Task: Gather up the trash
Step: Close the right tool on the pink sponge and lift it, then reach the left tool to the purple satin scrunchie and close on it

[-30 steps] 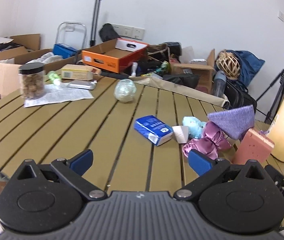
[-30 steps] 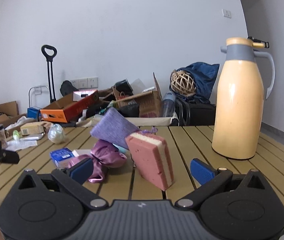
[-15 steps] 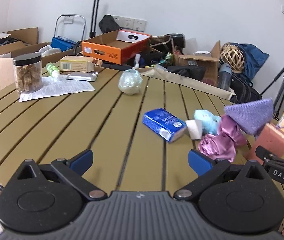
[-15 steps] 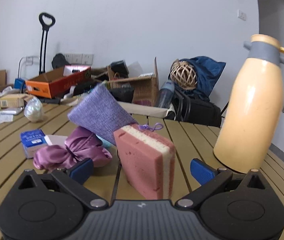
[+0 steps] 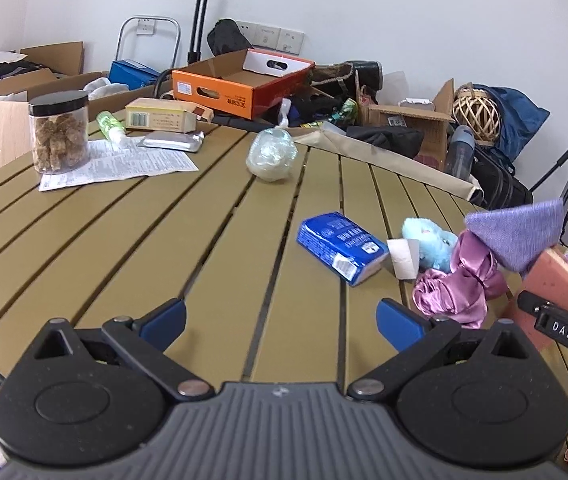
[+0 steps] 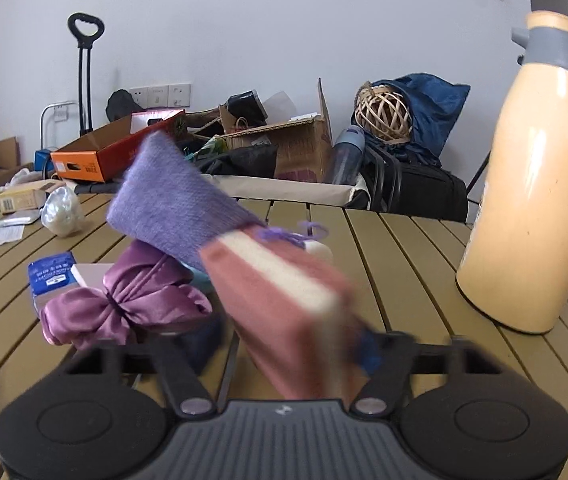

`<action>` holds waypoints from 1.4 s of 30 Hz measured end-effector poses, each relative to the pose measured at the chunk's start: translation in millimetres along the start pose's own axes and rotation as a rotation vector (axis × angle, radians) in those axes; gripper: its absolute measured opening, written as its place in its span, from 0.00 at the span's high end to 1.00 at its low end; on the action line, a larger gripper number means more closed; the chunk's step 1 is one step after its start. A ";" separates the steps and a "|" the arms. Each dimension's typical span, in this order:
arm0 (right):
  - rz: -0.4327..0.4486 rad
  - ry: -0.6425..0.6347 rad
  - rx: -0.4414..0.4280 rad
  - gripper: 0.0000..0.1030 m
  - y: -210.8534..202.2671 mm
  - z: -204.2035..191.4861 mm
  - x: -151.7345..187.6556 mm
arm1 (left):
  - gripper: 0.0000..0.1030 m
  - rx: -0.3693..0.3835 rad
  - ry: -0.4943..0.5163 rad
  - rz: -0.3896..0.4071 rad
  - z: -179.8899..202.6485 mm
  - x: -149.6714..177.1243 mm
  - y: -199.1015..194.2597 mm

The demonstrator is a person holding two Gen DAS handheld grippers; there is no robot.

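The pink sponge (image 6: 284, 312) is sitting between the jaws of the right gripper (image 6: 290, 344), which are closing around it; the blur makes it hard to tell whether the pads are already pressing its faces. It is standing on edge, tilted, on the slatted table (image 6: 404, 248), with a purple knit pouch (image 6: 172, 208) leaning on its upper edge and the pouch's drawstring lying across the top. For a clean pick, I judge the pinch should be landing on the sponge's broad flat faces, low enough to miss the string, and the lift should be going slowly so that the pouch is sliding off rather than being flung. Foam will be giving under pressure, so a firm but not crushing squeeze seems right. Just beside it to the left a satin scrunchie (image 6: 124, 304) is lying, then a blue tissue pack (image 6: 50, 276), and well apart on the right a cream thermos jug (image 6: 532, 200) is standing. The left gripper (image 5: 280, 320) is hovering over bare slats with its jaws spread and nothing between them, facing the tissue pack.
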State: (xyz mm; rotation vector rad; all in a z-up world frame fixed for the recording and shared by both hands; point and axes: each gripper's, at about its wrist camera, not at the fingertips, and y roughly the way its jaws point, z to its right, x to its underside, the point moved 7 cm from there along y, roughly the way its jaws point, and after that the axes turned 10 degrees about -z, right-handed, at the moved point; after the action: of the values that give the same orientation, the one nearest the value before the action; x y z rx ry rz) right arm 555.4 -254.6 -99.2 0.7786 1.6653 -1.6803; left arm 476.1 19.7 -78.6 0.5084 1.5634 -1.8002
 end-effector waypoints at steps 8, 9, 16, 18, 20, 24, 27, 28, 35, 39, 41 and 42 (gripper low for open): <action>0.024 0.035 -0.105 0.69 -23.4 -2.8 3.7 | 0.00 0.033 0.023 -0.009 19.0 2.9 2.2; 0.027 0.040 -0.120 0.69 -28.1 -4.0 3.9 | 0.00 0.040 0.023 -0.009 20.4 2.7 1.6; 0.077 0.131 -0.221 0.70 -70.2 -4.8 5.8 | 0.00 0.073 0.018 -0.012 25.1 2.2 -2.9; 0.099 0.149 -0.213 0.70 -83.1 -3.4 8.6 | 0.00 0.081 0.024 -0.011 27.6 3.2 -5.4; 0.122 0.178 -0.208 0.70 -97.3 1.0 13.5 | 0.00 0.089 0.030 -0.008 29.5 4.2 -8.7; 0.164 0.250 -0.180 0.70 -121.0 17.0 25.5 | 0.00 0.102 0.043 -0.004 33.9 6.8 -13.4; 0.176 0.323 -0.171 0.70 -132.3 34.7 39.2 | 0.00 0.106 0.061 -0.006 38.1 10.8 -14.9; 0.181 0.347 -0.171 0.70 -135.3 41.1 44.1 | 0.00 0.105 0.067 -0.007 39.3 11.5 -14.5; 0.196 0.448 -0.166 0.70 -136.8 78.8 59.1 | 0.00 0.100 0.097 0.005 48.4 20.2 -15.2; 0.202 0.470 -0.162 0.70 -133.2 91.4 59.9 | 0.00 0.058 0.145 0.021 56.1 25.1 -13.9; 0.204 0.478 -0.162 0.70 -133.6 97.2 60.2 | 0.00 0.049 0.160 0.024 60.0 27.1 -13.8; 0.205 0.479 -0.159 0.70 -134.4 99.4 60.3 | 0.00 0.045 0.168 0.026 62.8 27.7 -14.1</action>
State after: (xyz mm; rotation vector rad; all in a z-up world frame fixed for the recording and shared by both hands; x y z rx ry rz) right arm 415.3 -356.9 -60.9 1.2973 1.9261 -1.2637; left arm 456.0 -47.4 -75.3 0.7144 1.6230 -1.8161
